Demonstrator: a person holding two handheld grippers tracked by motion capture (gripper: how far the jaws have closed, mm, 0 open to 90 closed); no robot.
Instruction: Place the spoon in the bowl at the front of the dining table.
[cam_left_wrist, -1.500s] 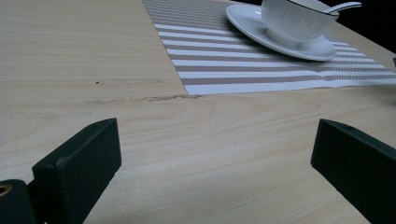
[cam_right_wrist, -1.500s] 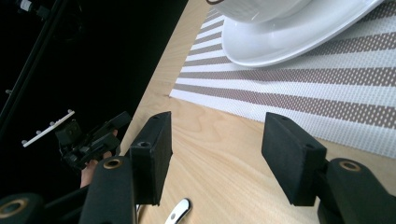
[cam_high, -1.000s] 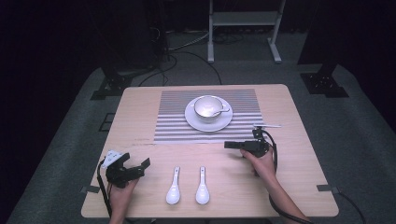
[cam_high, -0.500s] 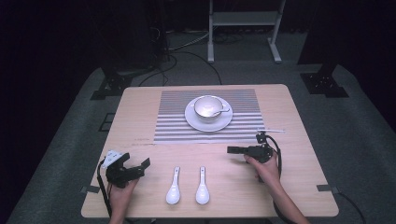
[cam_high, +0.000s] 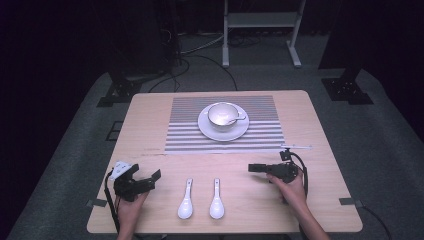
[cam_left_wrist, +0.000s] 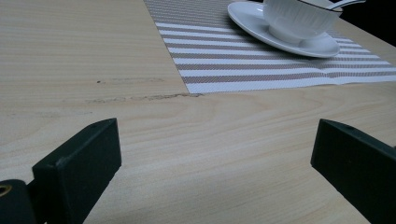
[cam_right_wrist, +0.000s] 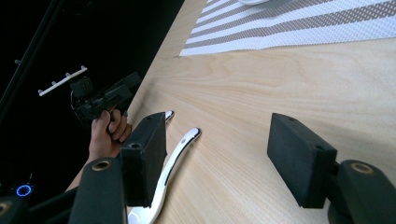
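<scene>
We keep the left tool parked on the tabletop, jaws released and empty. Two spoons lie between the tools. The right tool, released and empty, points at the nearer spoon. We straddle its handle squarely before clenching.

Two white spoons are lying side by side on the bench, between the left tongs and the right tongs, both resting apart from them.
</scene>
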